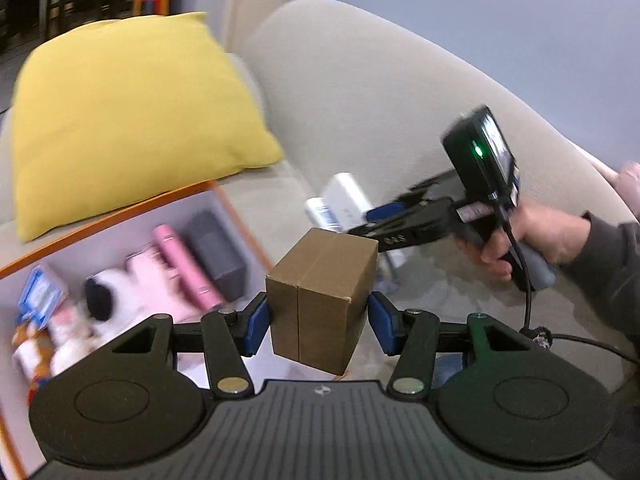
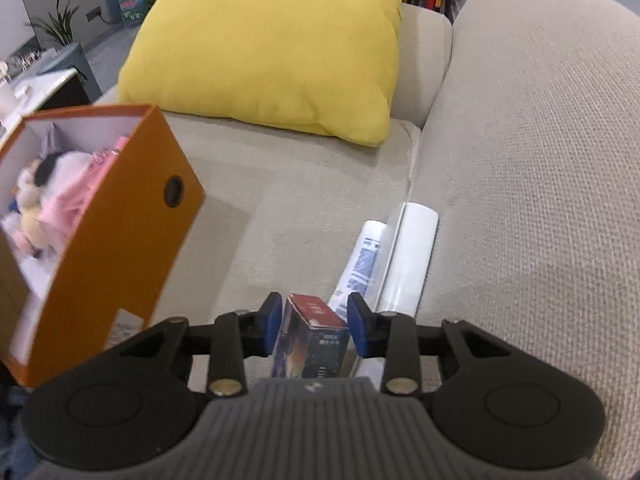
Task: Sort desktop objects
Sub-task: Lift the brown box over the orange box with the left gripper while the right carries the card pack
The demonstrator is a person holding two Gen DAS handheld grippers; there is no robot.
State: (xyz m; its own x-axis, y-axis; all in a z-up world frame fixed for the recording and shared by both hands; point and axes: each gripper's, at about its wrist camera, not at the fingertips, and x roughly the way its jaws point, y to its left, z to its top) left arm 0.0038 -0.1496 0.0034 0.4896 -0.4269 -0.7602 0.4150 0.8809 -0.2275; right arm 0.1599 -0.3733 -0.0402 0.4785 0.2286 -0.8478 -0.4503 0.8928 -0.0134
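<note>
1. At the far left, the orange storage box stands open on the beige sofa. Inside it lie a plush toy, a pink tube-shaped item, a dark grey box and a blue-and-white packet, all blurred.
2. Behind the box, a yellow cushion leans against the sofa's arm.
3. The left gripper is clamped on a brown cardboard box, its blue pads pressed to the box's two sides. The box is held clear of the seat, just right of the orange box's near corner.
4. Further right, a white tube with blue print and a white roll lie side by side on the seat, beside the backrest.
5. The right gripper straddles a small dark printed carton. Its fingers stand slightly apart; a narrow gap shows on each side, so the pads do not press.
6. In the left wrist view, a person's hand grips that tool's handle.
</note>
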